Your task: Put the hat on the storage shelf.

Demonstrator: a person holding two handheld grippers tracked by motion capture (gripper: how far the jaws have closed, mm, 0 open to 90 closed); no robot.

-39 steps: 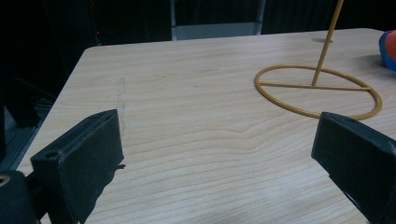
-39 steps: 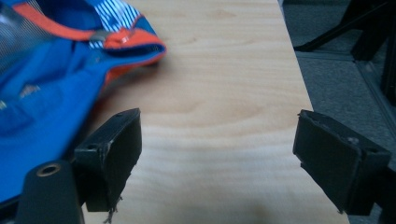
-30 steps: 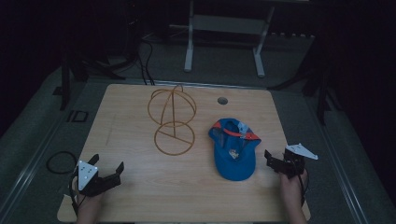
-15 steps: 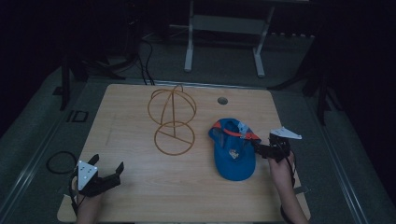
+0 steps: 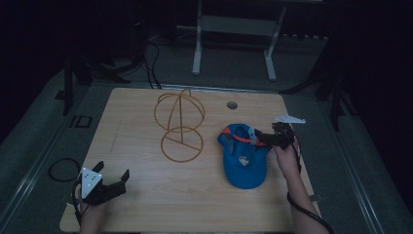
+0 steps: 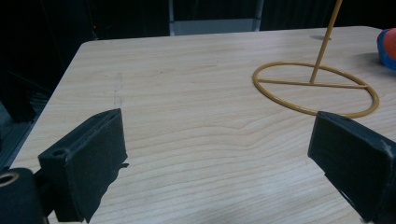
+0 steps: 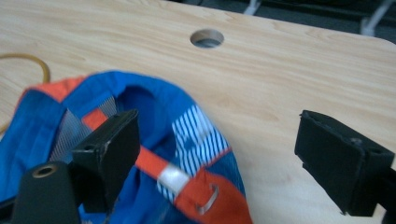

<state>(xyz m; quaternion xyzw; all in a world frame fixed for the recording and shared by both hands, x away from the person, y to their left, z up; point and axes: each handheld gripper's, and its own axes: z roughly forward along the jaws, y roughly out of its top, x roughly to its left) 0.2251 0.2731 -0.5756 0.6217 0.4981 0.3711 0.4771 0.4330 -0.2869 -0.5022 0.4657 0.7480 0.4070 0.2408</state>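
Right now the right gripper sits at the back rim of the blue cap, its jaws spread wide and holding nothing. Through the right gripper view, one jaw hangs over the cap's open inside near the orange strap while the other is out over bare wood; whether either jaw touches the fabric cannot be told. The cap lies toward 4 o'clock on the wooden table, its opening facing up and its brim pointing toward 6 o'clock. A round hole in the tabletop lies at 12 o'clock from the cap, well apart from it.

The left gripper rests low at about 7 o'clock on the table, jaws also wide apart and empty, with plain wood between them in the left gripper view. A yellow wire stand is upright near the table's centre, its ring base flat on the wood, at 10 o'clock from the cap and apart from both grippers
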